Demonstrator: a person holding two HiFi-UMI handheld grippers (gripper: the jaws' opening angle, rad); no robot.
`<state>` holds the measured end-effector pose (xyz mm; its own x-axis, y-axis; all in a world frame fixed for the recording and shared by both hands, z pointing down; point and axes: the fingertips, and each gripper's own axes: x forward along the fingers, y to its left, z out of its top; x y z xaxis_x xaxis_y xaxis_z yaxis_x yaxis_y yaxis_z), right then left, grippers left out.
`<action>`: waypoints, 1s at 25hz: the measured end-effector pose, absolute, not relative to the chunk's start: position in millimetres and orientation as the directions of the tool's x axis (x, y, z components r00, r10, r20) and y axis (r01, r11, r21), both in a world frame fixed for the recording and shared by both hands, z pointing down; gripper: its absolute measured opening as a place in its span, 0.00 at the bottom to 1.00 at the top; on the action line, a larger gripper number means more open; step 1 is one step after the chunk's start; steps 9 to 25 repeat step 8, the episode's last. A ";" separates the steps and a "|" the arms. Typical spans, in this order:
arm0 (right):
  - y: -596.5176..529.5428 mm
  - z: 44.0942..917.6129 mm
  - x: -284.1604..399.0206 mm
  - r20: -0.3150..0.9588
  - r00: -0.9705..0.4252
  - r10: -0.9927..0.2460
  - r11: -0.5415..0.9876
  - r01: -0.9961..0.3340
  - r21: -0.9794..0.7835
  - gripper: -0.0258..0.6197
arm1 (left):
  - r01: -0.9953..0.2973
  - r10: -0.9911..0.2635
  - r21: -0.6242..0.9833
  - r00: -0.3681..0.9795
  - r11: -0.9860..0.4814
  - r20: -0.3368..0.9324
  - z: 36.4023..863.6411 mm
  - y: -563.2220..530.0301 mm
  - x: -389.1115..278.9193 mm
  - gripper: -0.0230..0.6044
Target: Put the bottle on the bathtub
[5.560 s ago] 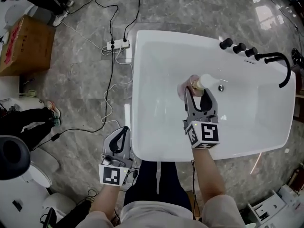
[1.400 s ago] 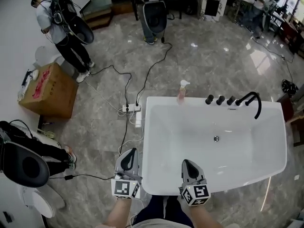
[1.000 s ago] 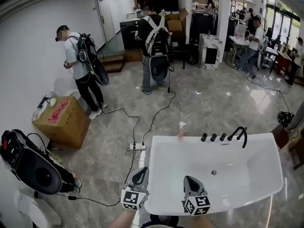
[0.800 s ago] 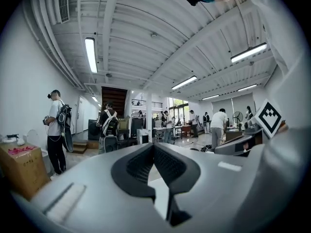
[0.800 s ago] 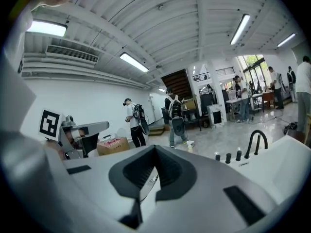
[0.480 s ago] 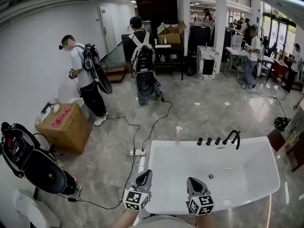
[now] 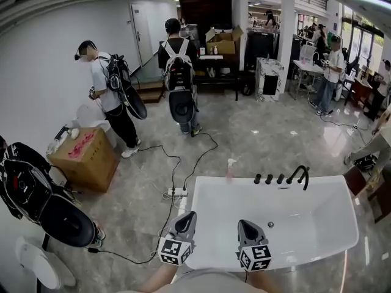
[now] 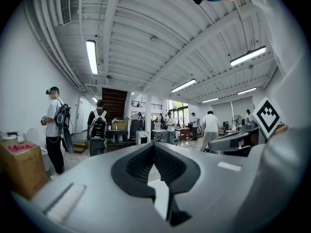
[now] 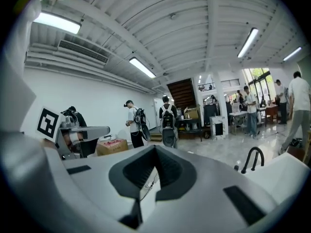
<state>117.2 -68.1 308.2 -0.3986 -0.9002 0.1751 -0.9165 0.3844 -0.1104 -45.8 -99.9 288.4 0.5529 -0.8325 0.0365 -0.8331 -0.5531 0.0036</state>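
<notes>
The small pink pump bottle [image 7: 229, 169] stands upright on the far left corner of the white bathtub [image 7: 201, 224] rim, left of the black knobs. Both grippers are held close to my body at the tub's near edge, far from the bottle. My left gripper [image 7: 190, 215] is shut and empty, and its jaws meet at the tip in its own view [image 8: 154, 145]. My right gripper [image 7: 242, 223] is also shut with nothing in it [image 9: 155, 148]. Each gripper shows at the side of the other's view.
A black faucet [image 7: 298, 174] and knobs [image 7: 269, 179] sit on the tub's far rim. A power strip with cables [image 7: 178, 192] lies on the floor left of the tub. A cardboard box [image 7: 84, 157], black gear [image 7: 36, 194] and standing people [image 7: 180, 78] are further off.
The bottle, earlier held by the right gripper inside the tub, now stands on the far rim. The head view has tilted up to show the room. Both grippers rose slightly.
</notes>
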 end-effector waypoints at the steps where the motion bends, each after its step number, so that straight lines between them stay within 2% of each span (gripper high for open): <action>1: -67.1 306.6 115.8 0.174 -0.403 -0.898 0.390 -0.915 -0.107 0.05 | -0.831 -0.831 0.020 0.556 -0.555 0.030 287.4 -98.7 -45.6 0.05; 25: -67.8 310.1 109.6 0.161 -0.414 -0.896 0.399 -0.909 -0.121 0.05 | -0.841 -0.841 0.023 0.540 -0.540 0.031 293.2 -97.6 -50.9 0.05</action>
